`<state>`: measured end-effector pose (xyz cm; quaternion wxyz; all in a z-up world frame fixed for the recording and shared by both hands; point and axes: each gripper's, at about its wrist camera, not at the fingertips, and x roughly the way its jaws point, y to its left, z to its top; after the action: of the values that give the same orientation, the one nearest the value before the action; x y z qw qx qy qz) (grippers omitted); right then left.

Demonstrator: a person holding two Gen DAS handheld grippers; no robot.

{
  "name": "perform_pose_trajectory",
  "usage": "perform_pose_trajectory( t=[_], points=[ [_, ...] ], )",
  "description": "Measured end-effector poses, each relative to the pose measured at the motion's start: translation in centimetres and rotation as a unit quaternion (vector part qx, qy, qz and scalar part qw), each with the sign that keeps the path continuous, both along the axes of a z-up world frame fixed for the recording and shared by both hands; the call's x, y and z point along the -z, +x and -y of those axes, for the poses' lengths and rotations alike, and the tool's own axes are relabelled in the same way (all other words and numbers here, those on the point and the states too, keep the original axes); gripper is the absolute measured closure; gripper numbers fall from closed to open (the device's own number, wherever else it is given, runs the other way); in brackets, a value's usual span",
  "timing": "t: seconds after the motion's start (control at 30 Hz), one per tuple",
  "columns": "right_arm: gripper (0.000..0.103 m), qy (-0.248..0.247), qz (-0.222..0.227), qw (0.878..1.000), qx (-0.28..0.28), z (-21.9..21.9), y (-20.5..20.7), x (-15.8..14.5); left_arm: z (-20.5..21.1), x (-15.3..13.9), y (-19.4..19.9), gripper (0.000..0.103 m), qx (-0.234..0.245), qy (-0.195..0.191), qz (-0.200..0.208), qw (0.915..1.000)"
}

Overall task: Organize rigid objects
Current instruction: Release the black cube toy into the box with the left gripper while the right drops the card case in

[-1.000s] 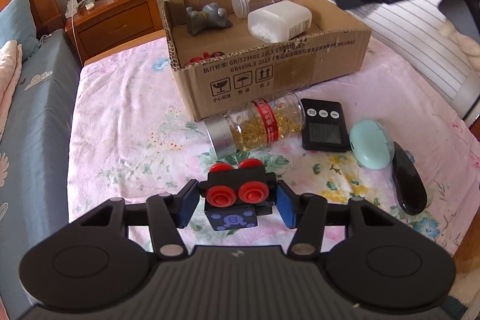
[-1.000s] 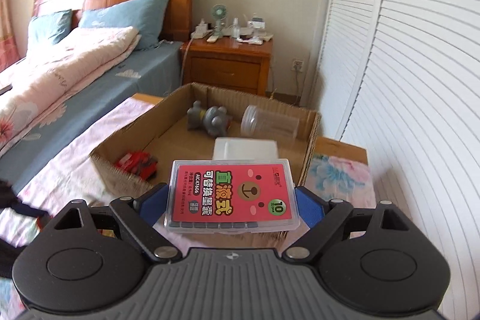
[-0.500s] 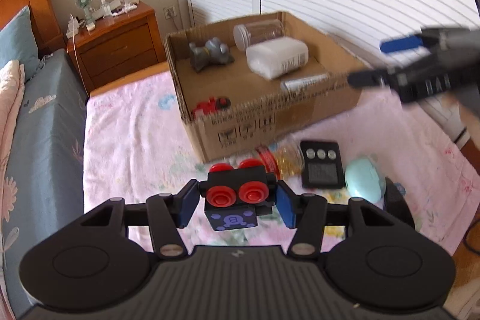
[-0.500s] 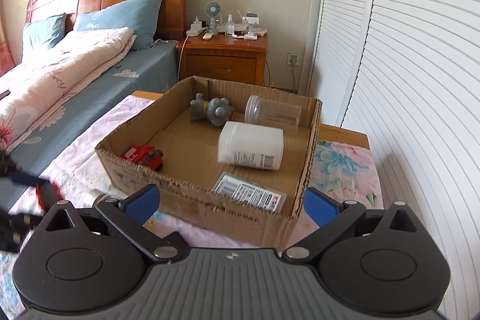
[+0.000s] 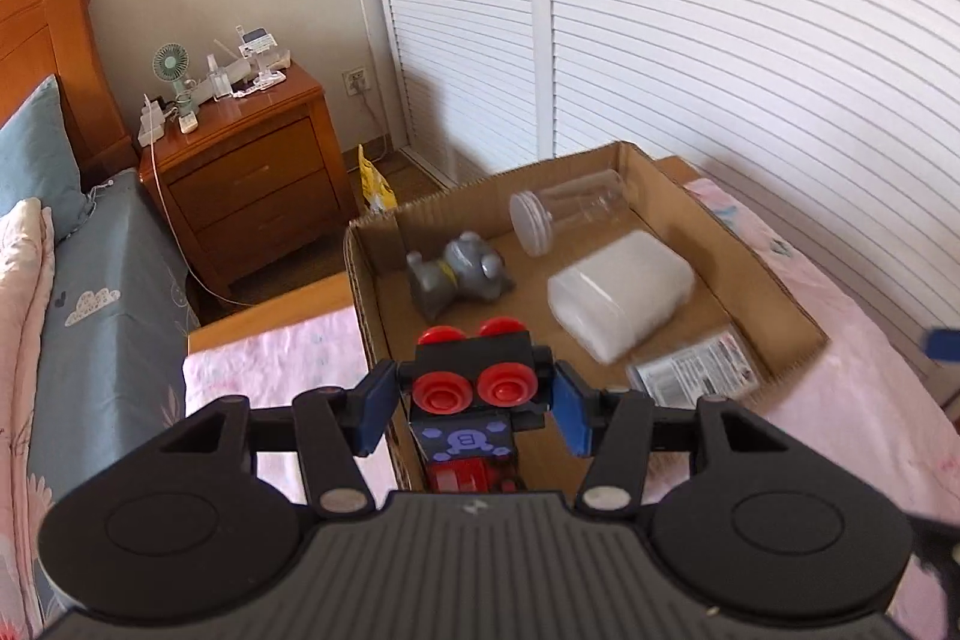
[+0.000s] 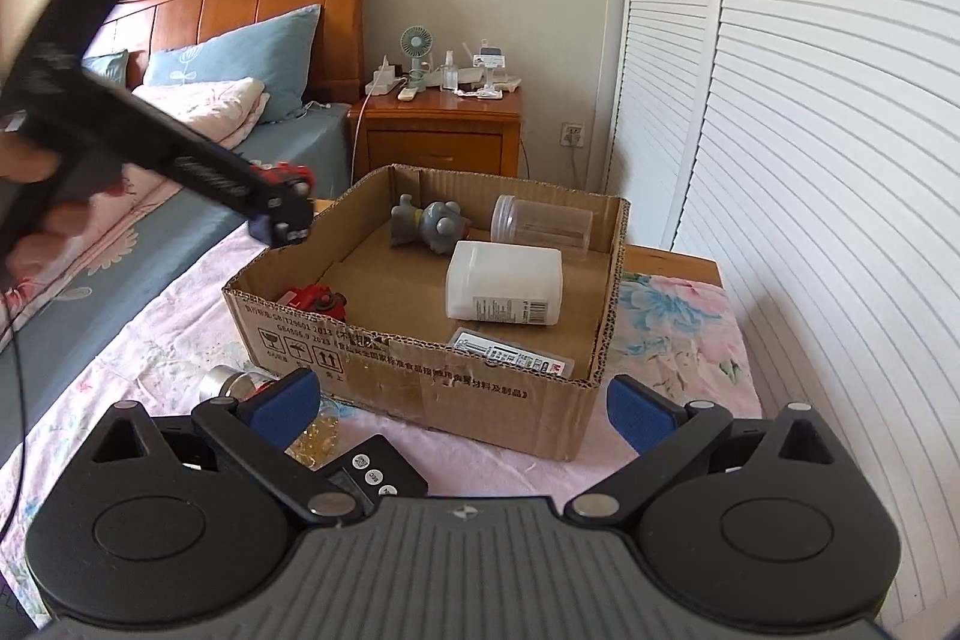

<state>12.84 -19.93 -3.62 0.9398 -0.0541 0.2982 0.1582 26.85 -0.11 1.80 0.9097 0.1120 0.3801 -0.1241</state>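
1. A bed spread with a pink floral sheet carries an open cardboard box. Beside it stand a second bed with a blue sheet, blue pillows and a wooden headboard, and a wooden nightstand holding a small fan. White louvred doors fill the right wall.
2. The left gripper pinches a black toy robot with red knobs, held in the air above the near left corner of the box.
3. The right gripper has its blue pads spread wide with nothing between them, low in front of the box.
4. Inside the box lie a grey figurine, a clear jar on its side, a white container, a flat labelled case and a red toy.
5. In front of the box rest a capsule bottle and a black timer.
6. The box front carries Chinese print, handling symbols and "2013"; the robot's chest shows a "B".
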Motion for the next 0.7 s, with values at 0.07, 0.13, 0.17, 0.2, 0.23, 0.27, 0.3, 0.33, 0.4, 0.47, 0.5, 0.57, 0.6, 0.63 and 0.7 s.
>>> perform_pose_trajectory(
  t=[0.07, 0.13, 0.17, 0.2, 0.23, 0.27, 0.3, 0.33, 0.4, 0.47, 0.5, 0.57, 0.6, 0.63, 0.7],
  points=[
    [0.000, 0.002, 0.005, 1.000, 0.008, 0.4, -0.4, -0.4, 0.3, 0.6, 1.8, 0.041, -0.012, 0.000, 0.000, 0.9999],
    [0.000, 0.007, 0.006, 1.000, 0.014, 0.8, -0.8, -0.5, 0.3, 1.0, 2.8, 0.014, -0.024, -0.006, -0.004, 0.9997],
    [0.000, 0.009, 0.005, 1.000, 0.016, 1.0, -1.0, -0.5, 0.1, 1.1, 2.9, 0.008, -0.034, -0.016, -0.002, 0.9993],
    [0.000, 0.009, 0.004, 1.000, 0.017, 1.1, -1.1, -0.5, -0.1, 1.2, 2.9, 0.007, -0.041, -0.025, -0.001, 0.9988],
    [0.000, 0.008, 0.003, 1.000, 0.019, 1.3, -1.1, -0.4, -0.3, 1.2, 2.7, 0.007, -0.043, -0.035, -0.007, 0.9985],
    [0.000, 0.008, 0.001, 1.000, 0.022, 1.4, -1.2, -0.2, -0.5, 1.2, 2.5, 0.007, -0.041, -0.042, -0.013, 0.9982],
    [0.000, 0.009, -0.001, 1.000, 0.024, 1.5, -1.2, 0.0, -0.7, 1.2, 2.2, 0.007, -0.040, -0.047, -0.017, 0.9980],
    [0.000, 0.011, -0.005, 1.000, 0.025, 1.7, -1.1, 0.1, -0.9, 1.3, 1.8, 0.007, -0.040, -0.047, -0.017, 0.9979],
    [0.000, 0.016, -0.011, 0.999, 0.027, 1.9, -1.1, 0.5, -1.2, 1.3, 1.0, 0.007, -0.042, -0.037, -0.016, 0.9983],
    [0.000, 0.019, -0.016, 0.999, 0.026, 1.9, -1.1, 0.9, -1.4, 1.2, 0.0, 0.007, -0.042, -0.028, -0.013, 0.9986],
    [0.000, 0.019, -0.018, 0.999, 0.026, 2.0, -1.2, 1.0, -1.5, 1.1, -0.5, 0.007, -0.041, -0.024, -0.011, 0.9988],
    [0.000, 0.018, -0.023, 0.999, 0.022, 2.0, -1.4, 1.3, -1.8, 0.9, -1.6, 0.006, -0.038, -0.020, -0.008, 0.9990],
    [0.000, 0.016, -0.025, 0.999, 0.020, 1.9, -1.6, 1.6, -1.9, 0.8, -2.2, 0.005, -0.037, -0.019, -0.007, 0.9991],
    [0.000, 0.014, -0.026, 0.999, 0.018, 1.9, -1.7, 1.8, -2.0, 0.7, -2.9, 0.004, -0.036, -0.018, -0.004, 0.9992],
    [0.000, 0.009, -0.031, 0.999, 0.015, 1.8, -2.1, 2.2, -2.1, 0.6, -4.2, 0.003, -0.037, -0.016, 0.003, 0.9992]
  ],
)
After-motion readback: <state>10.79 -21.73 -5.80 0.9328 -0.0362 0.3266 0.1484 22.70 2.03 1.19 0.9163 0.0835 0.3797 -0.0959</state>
